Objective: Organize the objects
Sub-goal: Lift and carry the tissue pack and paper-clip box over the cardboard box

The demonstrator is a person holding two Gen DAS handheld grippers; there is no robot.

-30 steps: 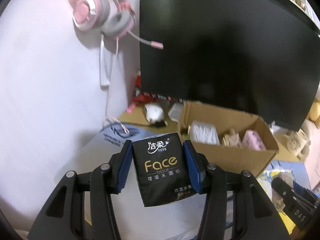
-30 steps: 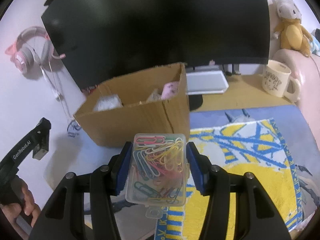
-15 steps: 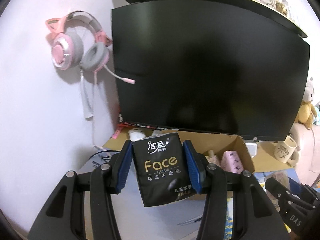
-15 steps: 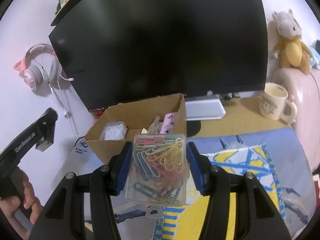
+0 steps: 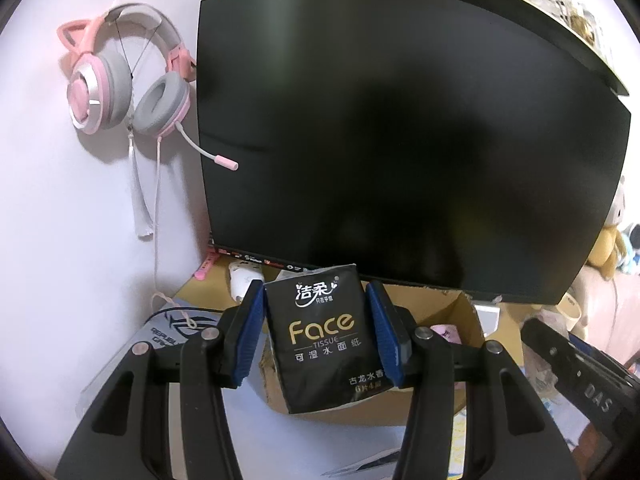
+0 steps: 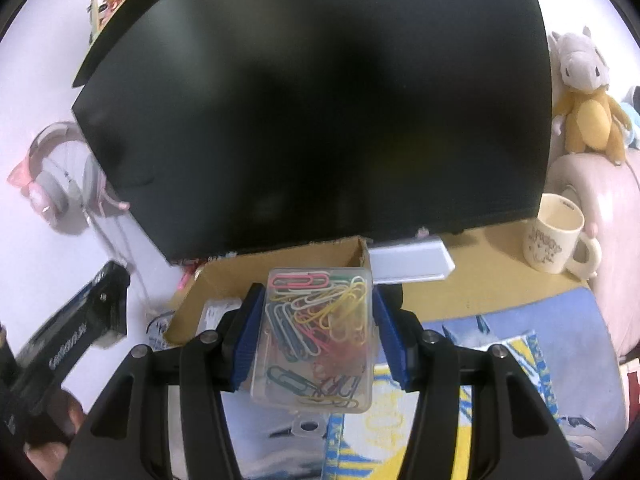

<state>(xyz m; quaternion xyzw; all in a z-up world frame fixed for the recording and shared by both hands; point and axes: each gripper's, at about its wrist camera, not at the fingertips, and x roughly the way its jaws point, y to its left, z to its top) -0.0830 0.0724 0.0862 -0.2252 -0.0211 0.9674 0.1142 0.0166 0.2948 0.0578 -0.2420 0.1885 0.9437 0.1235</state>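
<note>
Left gripper (image 5: 316, 334) pinching tissue pack (image 5: 320, 340) | right gripper (image 6: 316, 336) pinching paperclip case (image 6: 316, 340) | carry both level over cardboard box (image 6: 280, 260); lower inside before releasing.

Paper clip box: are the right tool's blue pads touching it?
Touching. The right wrist view shows both blue pads pressed against the sides of the clear paper clip box, holding it off the desk.

a black tissue pack (image 5: 320, 332) is clamped between the blue pads of the left tongs (image 5: 318, 334). a cardboard box (image 5: 460, 316) is seen behind it at 3 o'clock, a pink headset (image 5: 120, 88) at 10 o'clock, a dark monitor (image 5: 400, 140) above.
</note>
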